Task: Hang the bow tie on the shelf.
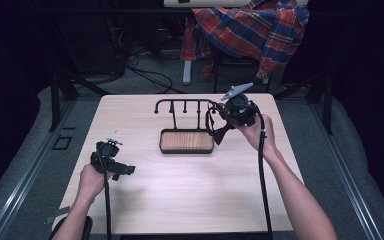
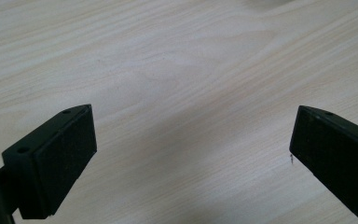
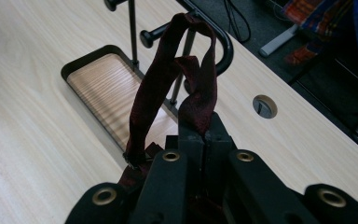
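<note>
No readable text. My right gripper (image 3: 200,135) jaws clamp dark red strap (image 3: 168,70) by rack (image 3: 223,46); left gripper (image 2: 191,154) jaws apart over table (image 2: 177,70).

Pale wood table (image 1: 180,195) w/ black rack's wood-floored tray (image 1: 186,141) near middle.

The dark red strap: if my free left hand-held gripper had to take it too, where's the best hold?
Grip the long hanging side of the dark red strap, below the rack's hooked bar. It runs flat and free above the tray, while the right hand-held gripper pinches the short side. Come from the tray side with the open left hand-held gripper, jaws across its width.
</note>
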Demonstrator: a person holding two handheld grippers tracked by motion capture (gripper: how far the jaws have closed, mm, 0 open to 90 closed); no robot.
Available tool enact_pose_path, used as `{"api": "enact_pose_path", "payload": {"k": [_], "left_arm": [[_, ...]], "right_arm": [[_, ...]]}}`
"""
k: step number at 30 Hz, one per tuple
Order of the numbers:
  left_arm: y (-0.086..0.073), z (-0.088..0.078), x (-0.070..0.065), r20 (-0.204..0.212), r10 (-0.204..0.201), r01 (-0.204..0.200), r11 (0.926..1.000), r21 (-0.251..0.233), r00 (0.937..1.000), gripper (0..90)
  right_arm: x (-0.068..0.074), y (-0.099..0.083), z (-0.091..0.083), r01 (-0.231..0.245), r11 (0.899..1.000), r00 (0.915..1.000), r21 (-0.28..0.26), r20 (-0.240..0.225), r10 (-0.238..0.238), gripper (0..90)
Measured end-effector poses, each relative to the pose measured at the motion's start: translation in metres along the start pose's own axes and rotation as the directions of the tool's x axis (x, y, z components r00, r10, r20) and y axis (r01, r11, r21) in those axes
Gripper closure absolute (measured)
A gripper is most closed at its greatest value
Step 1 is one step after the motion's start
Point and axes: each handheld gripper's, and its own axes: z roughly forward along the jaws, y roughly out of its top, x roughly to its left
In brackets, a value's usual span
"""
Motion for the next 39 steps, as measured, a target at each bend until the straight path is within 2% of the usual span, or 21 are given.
{"api": "enact_pose_path", "payload": {"k": [12,23,27,28,32,39], "left_arm": [[0.000,0.000,0.000,0.001,0.005,-0.005,1.0000,0.004,1.0000,0.5],[0.000,0.000,0.000,0.002,0.006,-0.006,0.9999,0.009,1.0000,0.6],[0.000,0.001,0.000,0.002,0.007,-0.007,0.9999,0.009,1.0000,0.6],[0.000,0.001,0.000,0.002,0.008,-0.008,0.9999,0.008,1.0000,0.6],[0.000,0.001,-0.001,0.002,0.011,-0.011,0.9999,0.013,0.9999,0.6],[0.000,0.001,-0.001,0.000,0.013,-0.013,0.9998,0.014,0.9999,0.7]], "right_arm": [[-0.013,-0.003,0.021,-0.054,0.999,0.9983,0.009,0.021,0.054,88.8],[-0.018,-0.011,0.036,-0.089,0.996,0.9959,0.025,0.017,0.089,88.5],[-0.020,-0.013,0.042,-0.097,0.994,0.9953,0.043,0.006,0.097,88.3],[-0.021,-0.016,0.047,-0.114,0.993,0.9934,0.042,-0.007,0.115,88.1],[-0.023,-0.018,0.053,-0.130,0.990,0.9907,0.062,-0.032,0.133,87.8],[-0.023,-0.021,0.062,-0.133,0.988,0.9887,0.081,-0.059,0.138,86.9]]}}
